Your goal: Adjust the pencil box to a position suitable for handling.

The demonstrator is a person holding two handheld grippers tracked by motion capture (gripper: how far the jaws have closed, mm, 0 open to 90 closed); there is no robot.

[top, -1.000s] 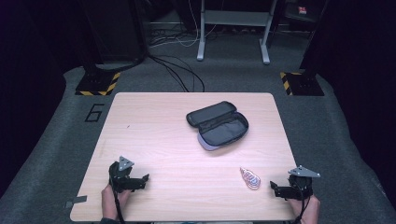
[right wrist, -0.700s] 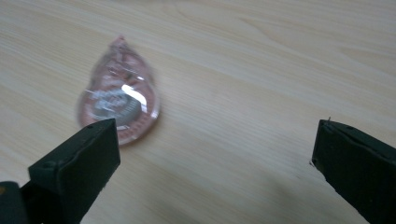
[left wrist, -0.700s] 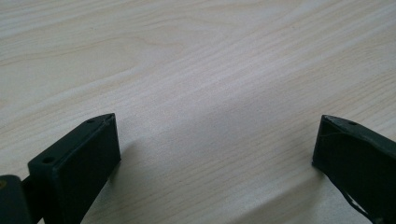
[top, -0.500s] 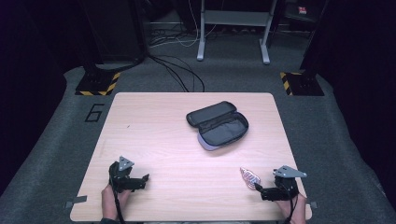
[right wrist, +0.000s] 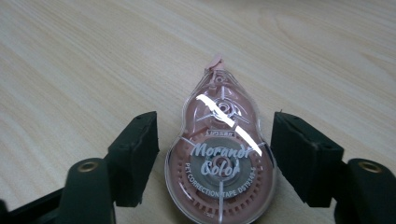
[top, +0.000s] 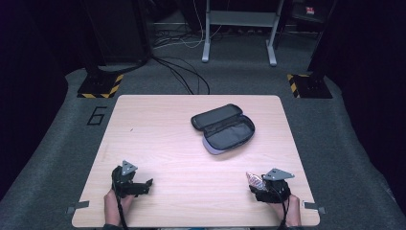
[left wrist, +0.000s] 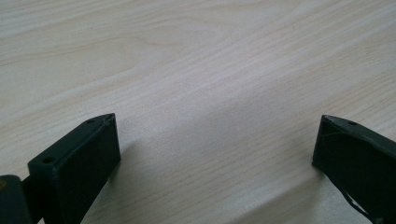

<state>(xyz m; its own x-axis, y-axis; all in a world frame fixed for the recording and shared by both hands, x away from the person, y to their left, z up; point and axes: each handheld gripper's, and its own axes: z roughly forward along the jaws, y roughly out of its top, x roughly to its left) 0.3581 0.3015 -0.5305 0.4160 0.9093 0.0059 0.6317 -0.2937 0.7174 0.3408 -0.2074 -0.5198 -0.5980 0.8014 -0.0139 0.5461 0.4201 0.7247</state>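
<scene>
Right gripper view looks down on a pink correction tape dispenser (right wrist: 219,163) lying flat on the tabletop (right wrist: 93,56), its wide round body between the two jaws and its narrow tip pointing away. The right gripper (right wrist: 215,154) has just been closing its jaws, with the dispenser between them, yet a sliver of wood shows on each side, so the pads do not press yet. It looks light, stiff and glossy, a clear plastic shell likely to slip; the flat flanks of the round body seem the best place to take hold. In the high view it lies at the near right edge, and at the near left the left gripper (top: 130,181) rests with its jaws released over bare wood. Farther off, near the middle, an open dark pencil case (top: 224,128) waits.
</scene>
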